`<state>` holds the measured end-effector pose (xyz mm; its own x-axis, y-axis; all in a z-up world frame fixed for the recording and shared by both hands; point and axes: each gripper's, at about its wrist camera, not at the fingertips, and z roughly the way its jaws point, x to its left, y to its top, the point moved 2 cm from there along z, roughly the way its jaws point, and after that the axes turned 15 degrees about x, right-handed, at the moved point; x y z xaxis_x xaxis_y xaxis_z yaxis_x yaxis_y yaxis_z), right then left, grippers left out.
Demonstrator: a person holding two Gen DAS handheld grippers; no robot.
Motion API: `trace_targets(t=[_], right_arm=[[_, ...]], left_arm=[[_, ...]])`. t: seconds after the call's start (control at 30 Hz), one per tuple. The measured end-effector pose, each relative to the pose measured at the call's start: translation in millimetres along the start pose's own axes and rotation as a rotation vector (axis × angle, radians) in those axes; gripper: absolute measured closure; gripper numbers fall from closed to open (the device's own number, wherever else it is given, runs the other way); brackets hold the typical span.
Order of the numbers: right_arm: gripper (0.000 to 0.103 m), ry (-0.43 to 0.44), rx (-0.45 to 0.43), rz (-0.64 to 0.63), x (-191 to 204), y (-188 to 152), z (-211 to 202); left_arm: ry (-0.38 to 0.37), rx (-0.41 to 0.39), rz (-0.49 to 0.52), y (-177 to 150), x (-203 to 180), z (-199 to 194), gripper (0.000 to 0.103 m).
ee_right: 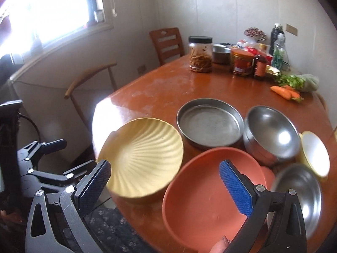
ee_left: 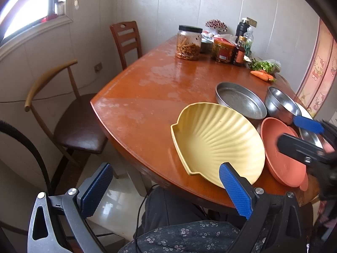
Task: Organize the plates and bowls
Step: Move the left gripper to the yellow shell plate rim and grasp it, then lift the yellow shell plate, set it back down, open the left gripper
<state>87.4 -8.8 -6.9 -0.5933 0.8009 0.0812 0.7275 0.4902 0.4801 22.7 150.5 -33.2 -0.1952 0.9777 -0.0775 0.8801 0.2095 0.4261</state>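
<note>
A yellow shell-shaped plate (ee_left: 219, 141) (ee_right: 143, 158) lies at the near edge of the wooden table (ee_left: 151, 88). To its right sits an orange bowl (ee_left: 282, 154) (ee_right: 202, 200). Behind them stand a flat steel pan (ee_left: 240, 99) (ee_right: 210, 122) and a steel bowl (ee_left: 280, 103) (ee_right: 271, 132). A white bowl with a yellow rim (ee_right: 313, 154) and another steel bowl (ee_right: 299, 194) are at the right. My left gripper (ee_left: 166, 191) is open, off the table's near edge, its right finger by the yellow plate's rim. My right gripper (ee_right: 166, 187) (ee_left: 288, 130) is open above the orange bowl, holding nothing.
Jars (ee_right: 200, 54), bottles (ee_right: 278, 48), greens and carrots (ee_right: 284, 91) crowd the table's far side. Two chairs (ee_left: 69, 109) (ee_left: 126, 40) stand along the left edge by the wall. A person's lap in dark floral cloth (ee_left: 189, 236) is below the table edge.
</note>
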Motion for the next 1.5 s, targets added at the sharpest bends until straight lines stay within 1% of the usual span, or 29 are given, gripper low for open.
trace_targets(t=[0.03,0.1,0.2,0.27,0.33,0.4,0.43,0.47,0.53,0.6,0.67,0.7,0.73,0.77,0.8,0.83,0.87,0.93,0.97,1.07,1.2,1.27,1.33,1.4,1.5], right_arm=[[0.0,-0.019,0.012,-0.02,2,5,5],[0.001,-0.023,0.037,-0.048,4,12,14],[0.002,0.036,0.048,-0.026,-3,20,24],[0.006,0.05,0.066,0.01,-11,25,33],[0.01,0.041,0.058,-0.001,-11,28,38],[0.02,0.045,0.074,-0.013,-12,31,44],[0.032,0.054,0.093,-0.022,-11,32,49],[0.041,0.054,0.111,-0.03,-11,34,54],[0.045,0.04,0.129,-0.047,-9,35,60],[0.046,0.026,0.142,-0.049,-10,36,66],[0.053,0.015,0.163,-0.035,-13,36,70],[0.055,0.015,0.168,-0.038,-13,37,71],[0.061,0.016,0.176,-0.042,-13,38,72],[0.066,0.011,0.184,-0.04,-14,38,73],[0.067,0.003,0.191,-0.041,-14,39,75],[0.069,0.0,0.198,-0.042,-15,39,77],[0.072,-0.003,0.201,-0.04,-15,39,78],[0.075,-0.013,0.197,-0.044,-15,40,80],[0.077,-0.013,0.194,-0.042,-16,41,81],[0.077,-0.029,0.19,-0.044,-11,43,80],[0.077,0.011,0.18,-0.032,-3,53,80],[0.077,0.02,0.169,-0.032,4,61,82],[0.077,0.027,0.165,-0.032,9,68,86],[0.077,0.022,0.18,-0.015,10,73,95],[0.077,0.019,0.198,0.003,9,75,102]], left_arm=[[-0.003,0.005,0.007,1,0,2,0.002],[0.002,0.014,0.017,4,0,6,0.002],[-0.018,0.038,0.026,8,-1,14,0.002],[-0.024,0.05,0.035,10,-2,18,0.006],[-0.025,0.06,0.043,12,-3,21,0.011],[-0.033,0.066,0.044,13,-4,24,0.016],[-0.038,0.071,0.045,14,-5,25,0.018],[-0.039,0.073,0.048,15,-6,26,0.022],[-0.049,0.079,0.052,16,-7,27,0.026],[-0.066,0.097,0.054,18,-7,30,0.032],[-0.084,0.117,0.06,18,-9,33,0.04],[-0.088,0.123,0.064,19,-11,34,0.042],[-0.087,0.132,0.07,19,-13,35,0.045],[-0.088,0.136,0.072,20,-14,36,0.052],[-0.097,0.143,0.074,20,-16,38,0.055],[-0.089,0.141,0.079,20,-17,38,0.058],[-0.082,0.144,0.079,21,-18,38,0.062],[-0.082,0.143,0.086,22,-20,39,0.067],[-0.085,0.143,0.081,23,-19,40,0.068],[-0.101,0.143,0.061,31,-10,40,0.07],[-0.069,0.104,0.035,51,8,34,0.069],[-0.041,0.089,0.03,63,17,36,0.069],[-0.027,0.095,0.031,73,21,42,0.069],[-0.025,0.113,0.035,79,23,49,0.069],[-0.035,0.116,0.041,84,24,56,0.069]])
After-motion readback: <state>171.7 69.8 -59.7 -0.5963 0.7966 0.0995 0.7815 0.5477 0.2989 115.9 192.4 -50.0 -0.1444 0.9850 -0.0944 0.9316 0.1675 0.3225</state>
